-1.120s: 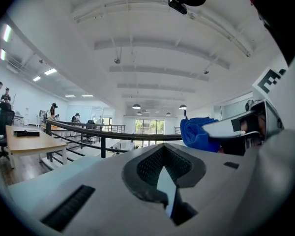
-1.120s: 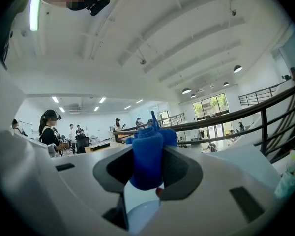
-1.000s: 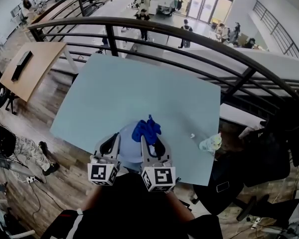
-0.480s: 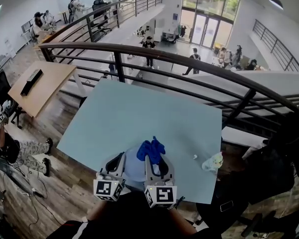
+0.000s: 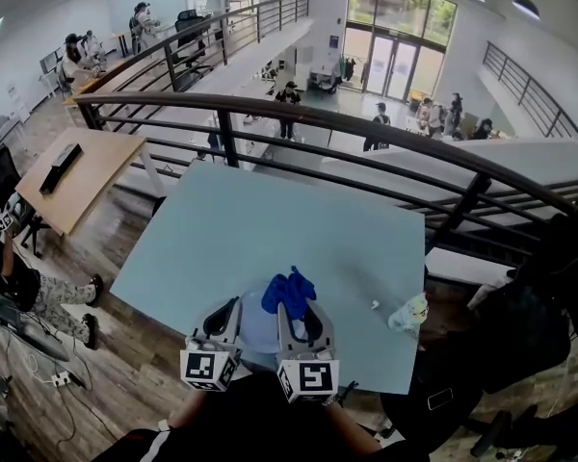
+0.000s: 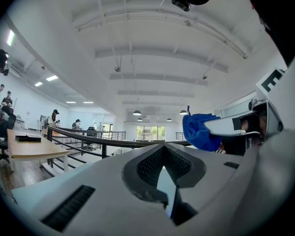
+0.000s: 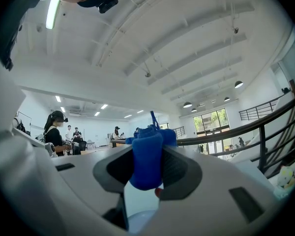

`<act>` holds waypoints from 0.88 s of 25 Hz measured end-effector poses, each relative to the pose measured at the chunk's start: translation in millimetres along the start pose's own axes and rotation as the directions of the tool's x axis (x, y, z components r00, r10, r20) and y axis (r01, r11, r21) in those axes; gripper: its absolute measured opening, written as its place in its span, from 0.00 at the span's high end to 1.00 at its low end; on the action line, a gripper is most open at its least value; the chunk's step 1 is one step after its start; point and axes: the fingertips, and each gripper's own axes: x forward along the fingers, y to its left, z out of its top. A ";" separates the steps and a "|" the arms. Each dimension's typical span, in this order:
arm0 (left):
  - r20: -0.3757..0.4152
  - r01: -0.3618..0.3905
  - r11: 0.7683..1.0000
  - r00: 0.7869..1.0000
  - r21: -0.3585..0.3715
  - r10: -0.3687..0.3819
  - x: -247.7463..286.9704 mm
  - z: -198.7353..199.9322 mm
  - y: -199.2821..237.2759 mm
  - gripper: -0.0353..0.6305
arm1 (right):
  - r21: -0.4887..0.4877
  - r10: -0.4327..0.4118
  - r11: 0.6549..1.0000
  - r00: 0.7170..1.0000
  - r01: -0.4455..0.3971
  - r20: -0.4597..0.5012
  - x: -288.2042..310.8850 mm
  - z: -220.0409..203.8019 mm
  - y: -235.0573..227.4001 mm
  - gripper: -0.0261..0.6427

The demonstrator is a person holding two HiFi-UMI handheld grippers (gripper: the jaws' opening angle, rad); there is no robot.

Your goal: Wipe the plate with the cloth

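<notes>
A pale blue plate [image 5: 255,333] sits between my two grippers at the near edge of the light blue table [image 5: 231,229]. My left gripper [image 5: 225,318] is shut on the plate's left rim, which shows as a thin pale sliver [image 6: 166,190] between its jaws. My right gripper [image 5: 295,308] is shut on a bunched blue cloth [image 5: 287,291], held at the plate's far right side. In the right gripper view the cloth [image 7: 146,156] fills the jaws and the plate [image 7: 137,223] lies just below. The left gripper view shows the cloth [image 6: 199,132] at the right.
A crumpled whitish wad [image 5: 407,313] and a tiny white bit [image 5: 374,305] lie at the table's right front corner. A dark metal railing [image 5: 366,128] runs behind the table. A wooden desk [image 5: 72,173] stands to the left, and a dark chair [image 5: 525,316] to the right.
The head view has shifted a little. Both grippers, the plate and the cloth keep nearly the same places relative to one another.
</notes>
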 end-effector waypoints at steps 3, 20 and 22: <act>-0.009 0.000 1.000 1.000 0.008 0.000 -1.5 -5.7 5.1 0.95 | 0.008 -0.004 1.000 1.000 0.004 -0.019 3.2 -9.5 3.1 0.78; -0.024 -0.008 1.000 1.000 -0.019 0.008 -13.5 -23.0 -2.1 0.95 | 0.067 0.000 0.998 0.995 0.007 -0.104 -0.6 -42.2 -0.1 0.78; -0.028 -0.013 1.000 1.000 -0.018 0.012 -15.0 -21.2 -3.7 0.95 | 0.074 0.007 0.997 0.994 0.002 -0.112 -2.7 -43.0 0.5 0.78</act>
